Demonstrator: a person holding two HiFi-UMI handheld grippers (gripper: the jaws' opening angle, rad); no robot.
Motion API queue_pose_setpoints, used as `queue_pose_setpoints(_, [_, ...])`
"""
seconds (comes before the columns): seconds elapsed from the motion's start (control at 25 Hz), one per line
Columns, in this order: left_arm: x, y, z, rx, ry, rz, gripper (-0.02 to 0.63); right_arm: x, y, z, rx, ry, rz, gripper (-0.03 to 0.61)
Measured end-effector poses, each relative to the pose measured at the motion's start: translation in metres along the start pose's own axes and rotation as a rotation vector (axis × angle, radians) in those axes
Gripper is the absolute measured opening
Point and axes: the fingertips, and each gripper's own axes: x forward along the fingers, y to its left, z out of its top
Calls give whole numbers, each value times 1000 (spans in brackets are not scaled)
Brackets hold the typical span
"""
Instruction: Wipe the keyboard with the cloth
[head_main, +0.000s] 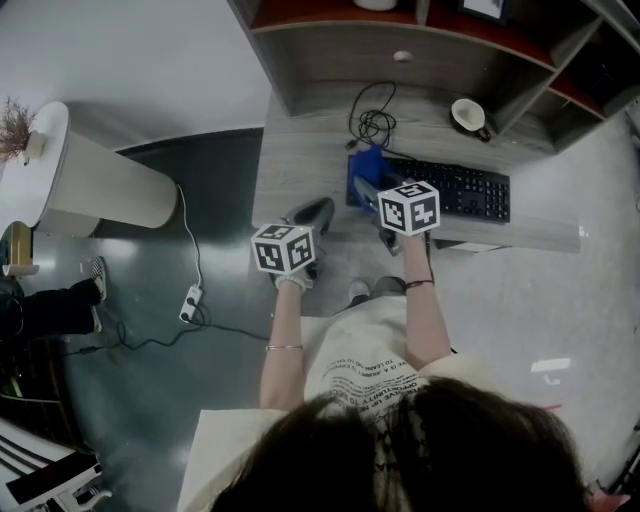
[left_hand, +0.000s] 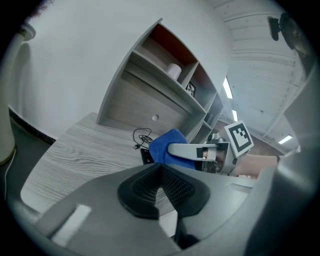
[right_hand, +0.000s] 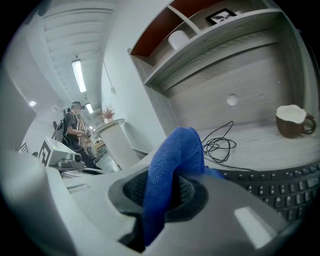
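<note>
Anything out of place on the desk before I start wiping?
Nothing spilled or damaged. Only a loose black cable lies coiled just behind the keyboard; the cup stands upright.

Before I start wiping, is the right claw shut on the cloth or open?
Shut. In the right gripper view the right claw pinches the blue cloth, which bunches above it.

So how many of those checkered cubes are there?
2. One cube sits on the left tongs over the desk's front edge; the other sits on the right tongs, which grip the blue cloth by the keyboard. No others visible.
</note>
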Motion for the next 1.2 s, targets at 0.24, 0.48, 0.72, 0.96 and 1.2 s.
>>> queue_pose_setpoints(0.24, [-5,3,0,4,1,19,2,4,8,3,15,-13,32,58])
queue_pose_setpoints(0.48, [-8,4,1,7,-2,44,2,8,14,6,31,-22,77,58])
queue_pose_setpoints(0.72, [-11,4,3,8,-8,67,2,13,23,10,39,-28,123,58])
queue_pose_setpoints(0.96, [-12,0,7,20,-46,91,2,10,30,15,22,-42,184,58])
queue_pose_setpoints(1.2, [-12,-8,12,17,-81,112,2,-1,36,19,-18,-45,240,58])
